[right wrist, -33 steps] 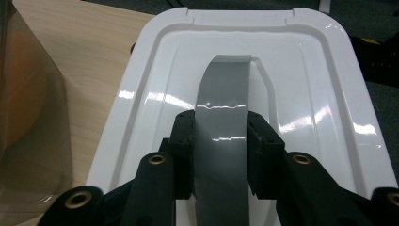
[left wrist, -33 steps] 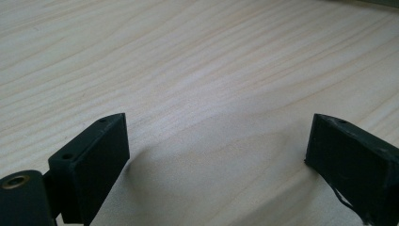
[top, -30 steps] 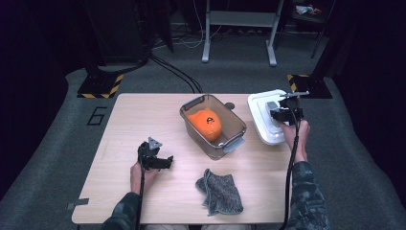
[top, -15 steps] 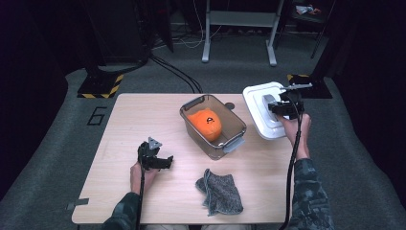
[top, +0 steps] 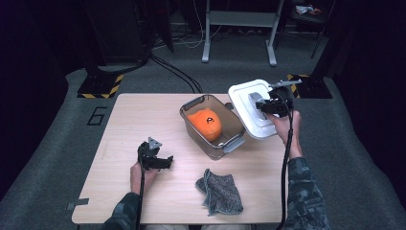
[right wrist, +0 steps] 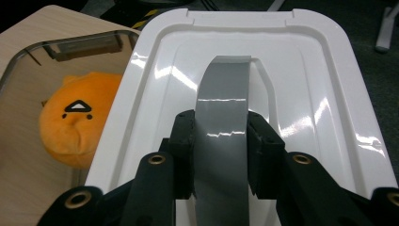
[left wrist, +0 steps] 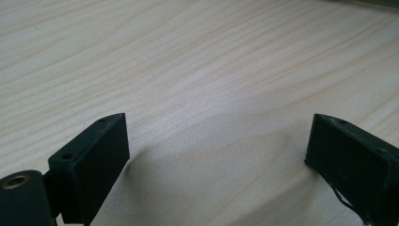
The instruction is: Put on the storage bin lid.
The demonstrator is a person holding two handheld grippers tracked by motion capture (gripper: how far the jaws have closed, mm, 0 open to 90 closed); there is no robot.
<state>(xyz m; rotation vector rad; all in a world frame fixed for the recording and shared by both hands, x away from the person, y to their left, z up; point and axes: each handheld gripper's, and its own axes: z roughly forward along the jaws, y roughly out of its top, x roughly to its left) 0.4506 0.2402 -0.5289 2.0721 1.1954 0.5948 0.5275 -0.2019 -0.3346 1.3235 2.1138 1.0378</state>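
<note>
- Dark carpet and stand legs ring a pale wooden tabletop (top: 143, 120) that carries everything in play.
- At its middle sits a clear storage box (top: 212, 125), lid off, with an orange plush toy (top: 206, 123) lying inside.
- Over the box's right end, the right gripper (right wrist: 220, 141) clamps the grey handle strap (right wrist: 221, 113) of the white lid (top: 251, 109); the strap gives the jaws something narrow to pinch.
- Held tilted, with its near edge by the rim, the lid looks ready for fitting onto the box, though it could equally be coming away.
- Near the front left, the left gripper (left wrist: 216, 150) rests low with jaws spread wide and nothing between them, likely parked clear of the work.
- Beside the front edge lies a crumpled grey cloth (top: 220, 191), well apart from both grippers.
</note>
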